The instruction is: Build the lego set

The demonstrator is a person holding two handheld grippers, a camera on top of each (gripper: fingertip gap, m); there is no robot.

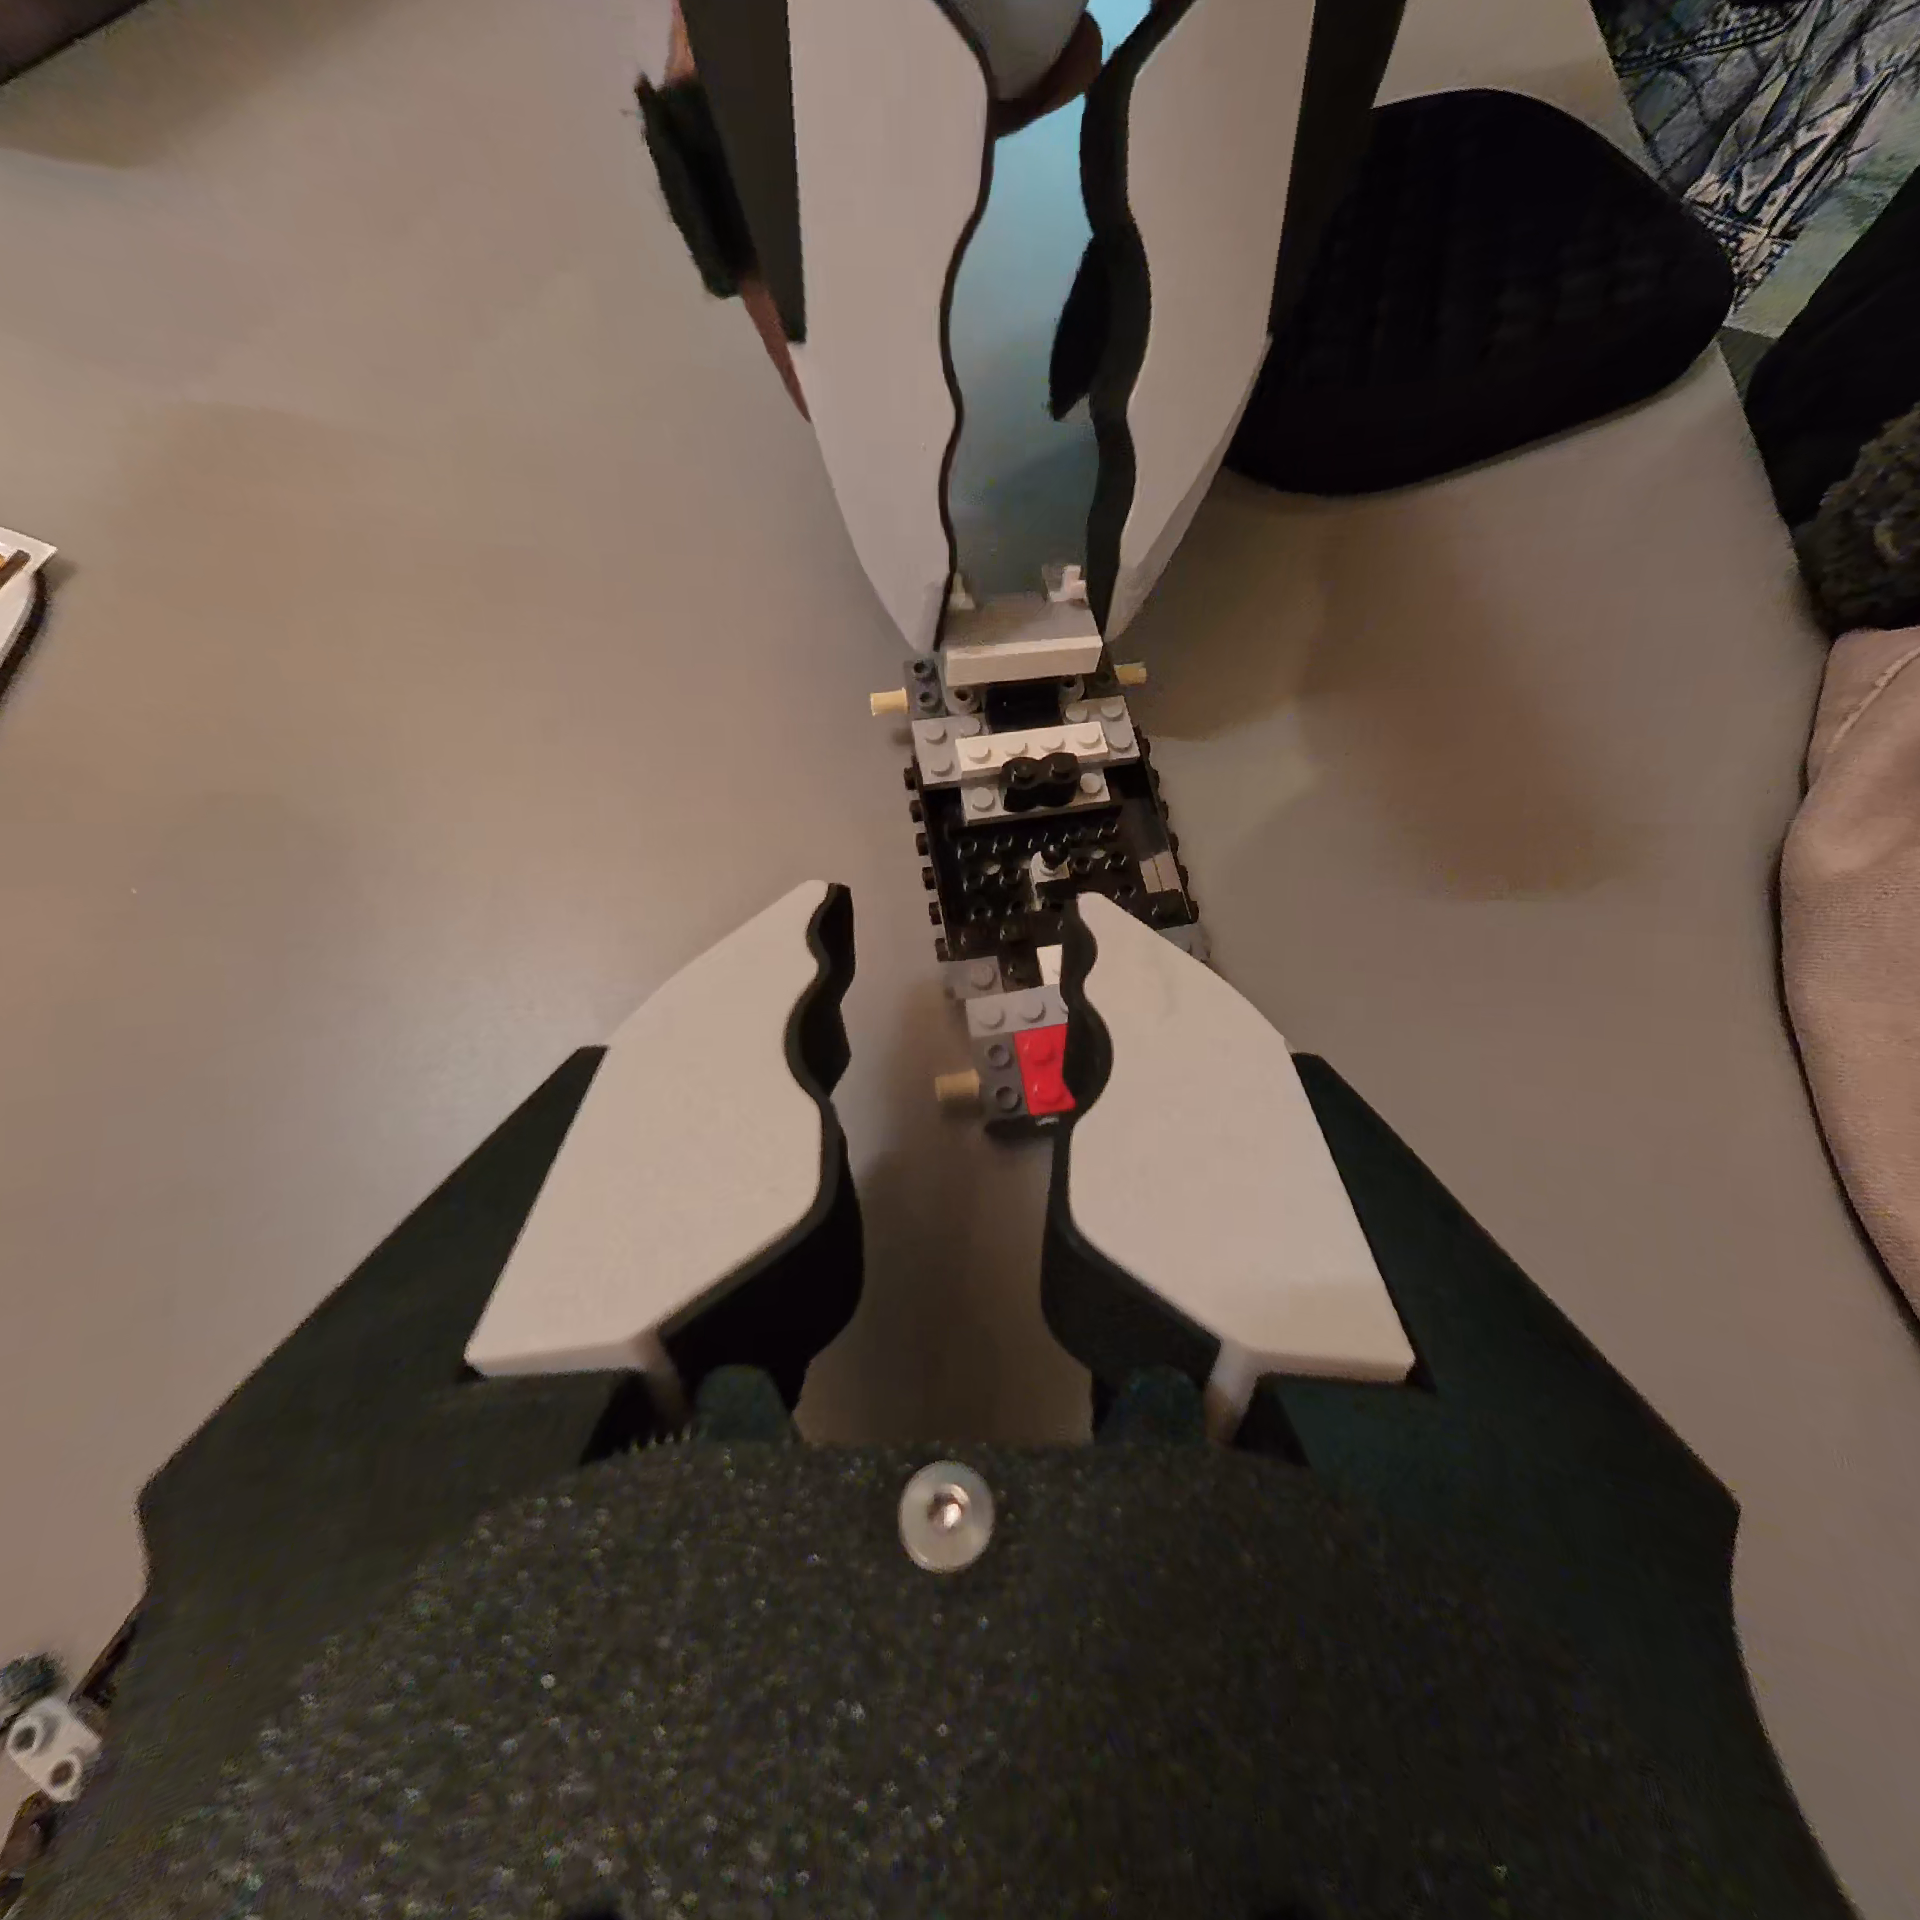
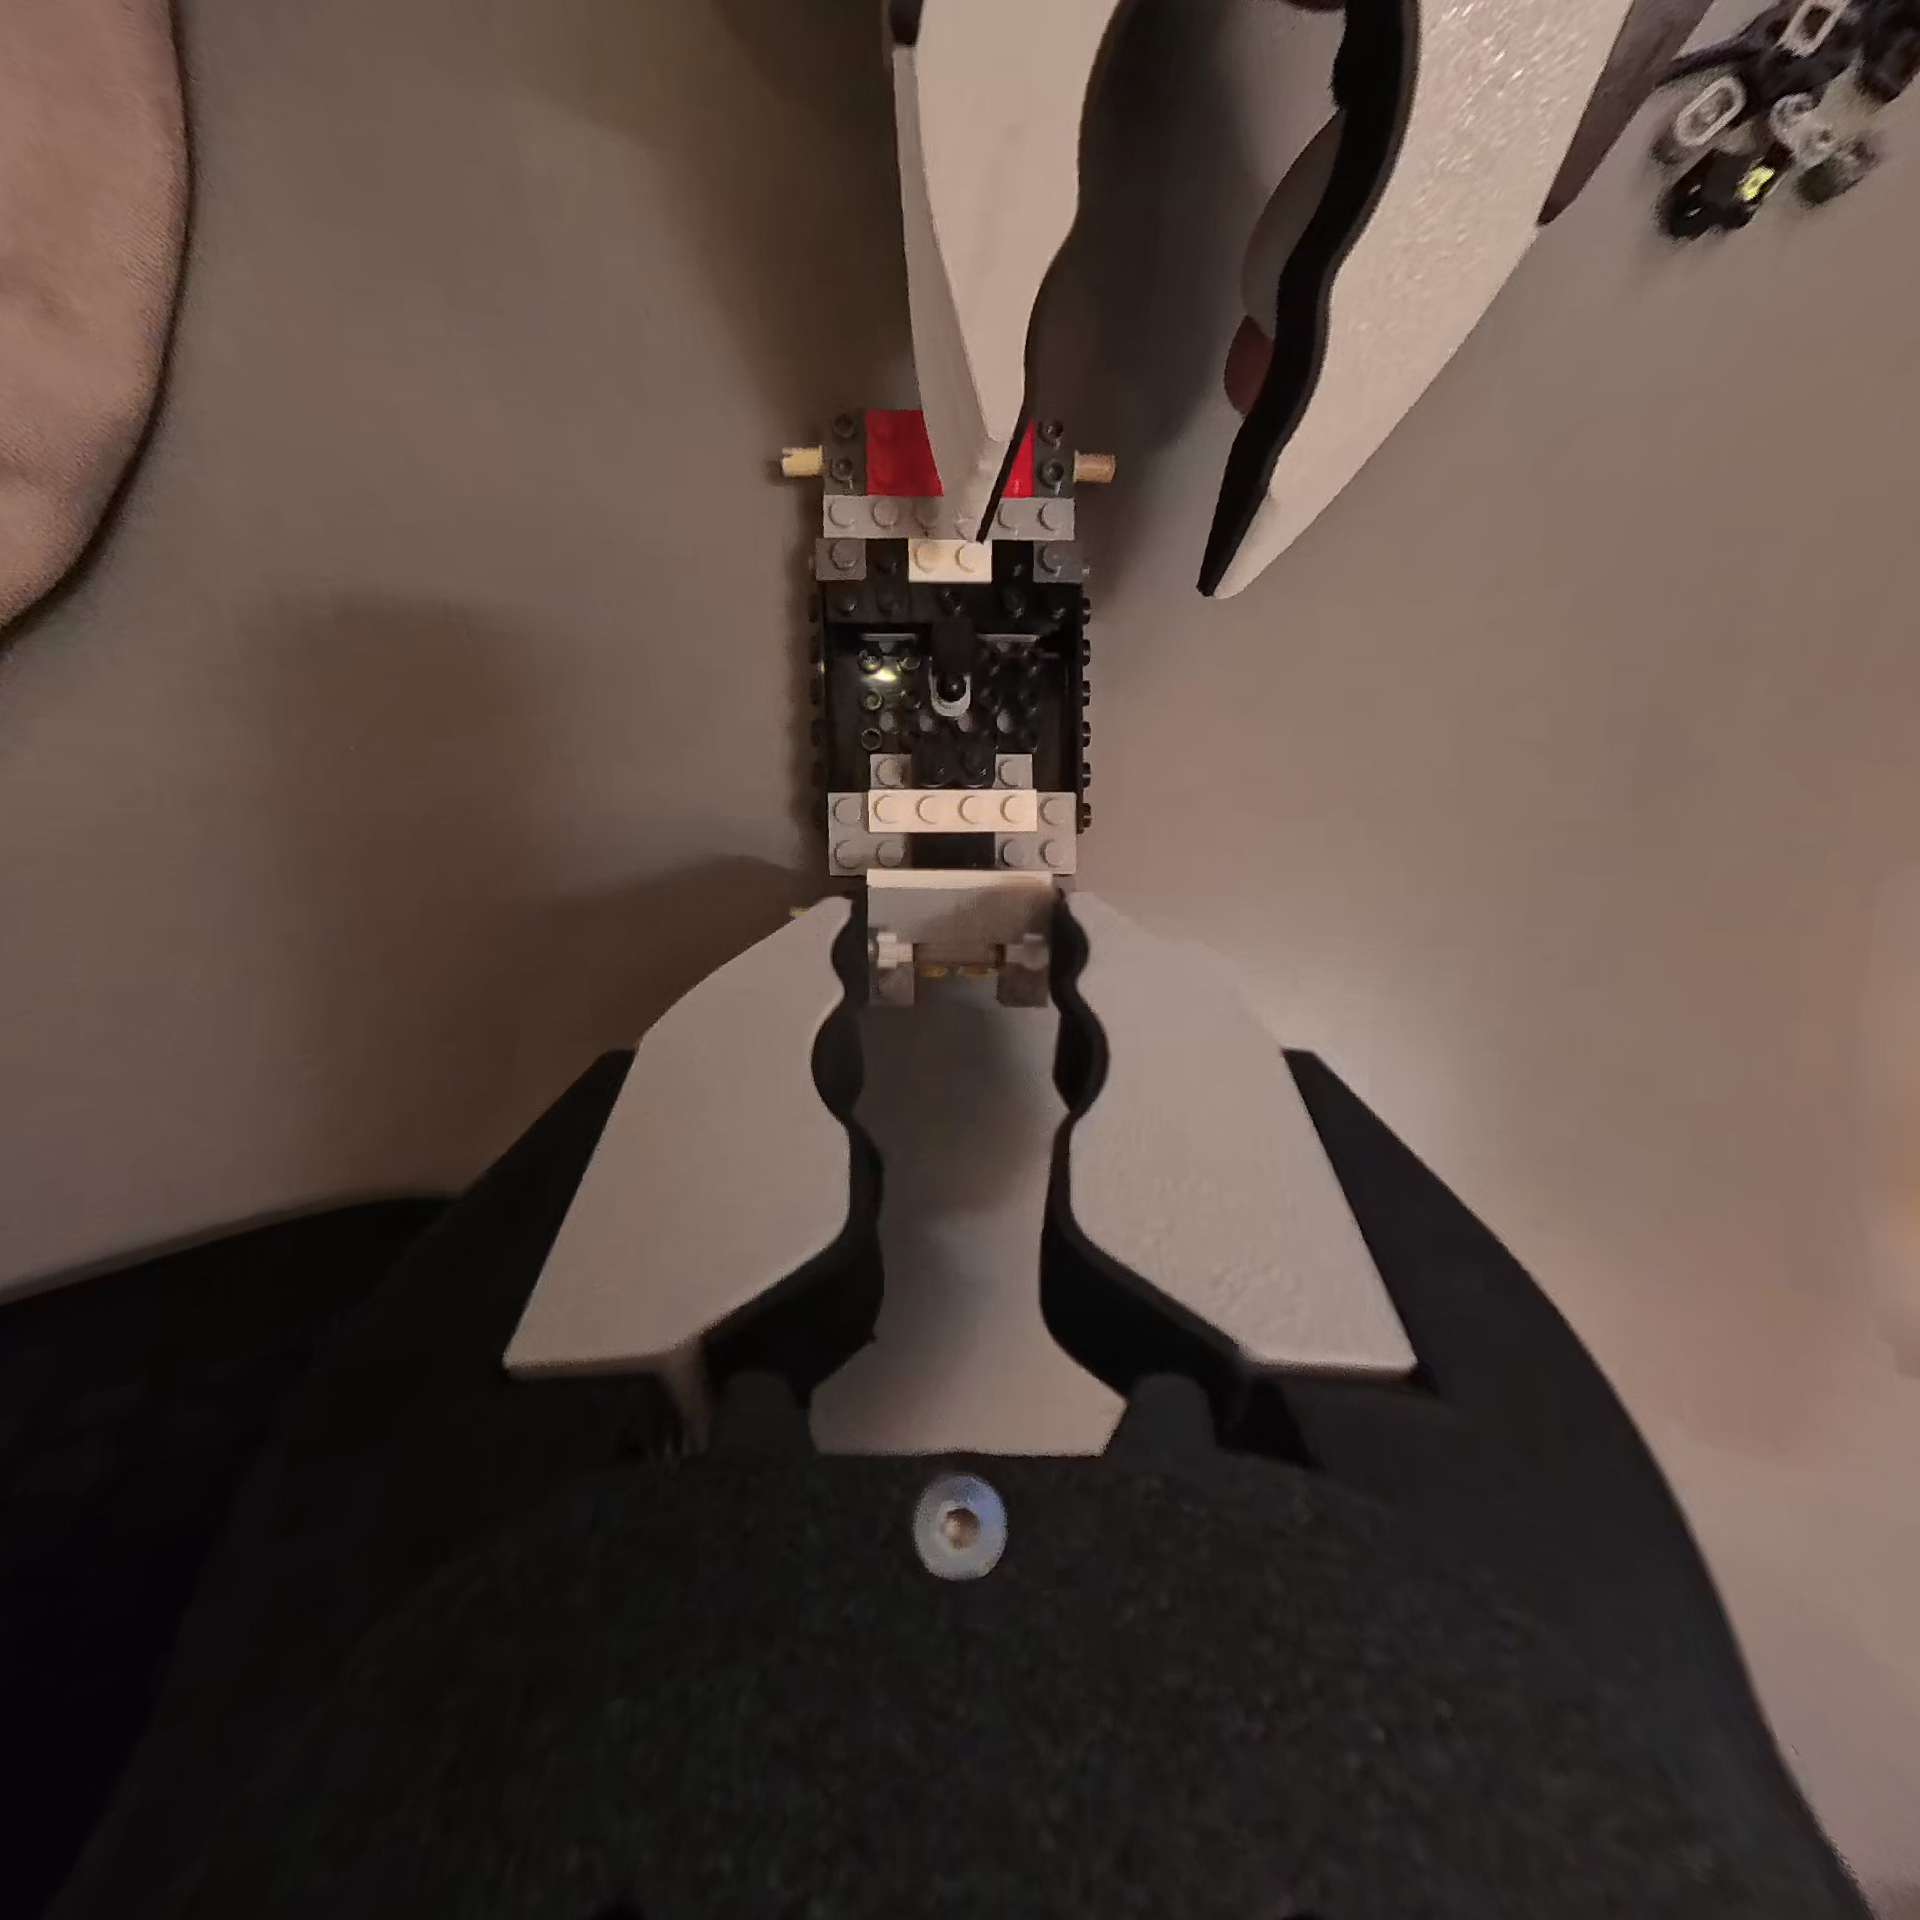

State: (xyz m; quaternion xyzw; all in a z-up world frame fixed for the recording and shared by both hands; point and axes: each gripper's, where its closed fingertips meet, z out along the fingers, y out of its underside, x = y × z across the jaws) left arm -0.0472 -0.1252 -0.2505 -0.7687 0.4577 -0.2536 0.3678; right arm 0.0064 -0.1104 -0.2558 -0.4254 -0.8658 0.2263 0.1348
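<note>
A long black, grey and white lego model [image 1: 1049,831] with a red end lies on the grey table [image 1: 416,727]. In the right wrist view the model [image 2: 951,707] runs away from me. My right gripper [image 2: 956,912] is shut on its near white end; in the left wrist view the right gripper [image 1: 1023,620] comes in from the top. My left gripper [image 1: 956,906] is open. Its right finger lies over the model's red end, and its left finger is off to the side above the table. In the right wrist view the left gripper [image 2: 1099,551] has one fingertip on the model's far end.
A black seat cushion [image 1: 1475,291] is at the back right, and pale pink fabric [image 1: 1860,987] lies along the right edge. Loose pieces [image 1: 47,1745] lie at the bottom left and show in the right wrist view [image 2: 1756,135]. A paper [image 1: 16,592] is at the left edge. There is about 6 cm between the tips of the two grippers.
</note>
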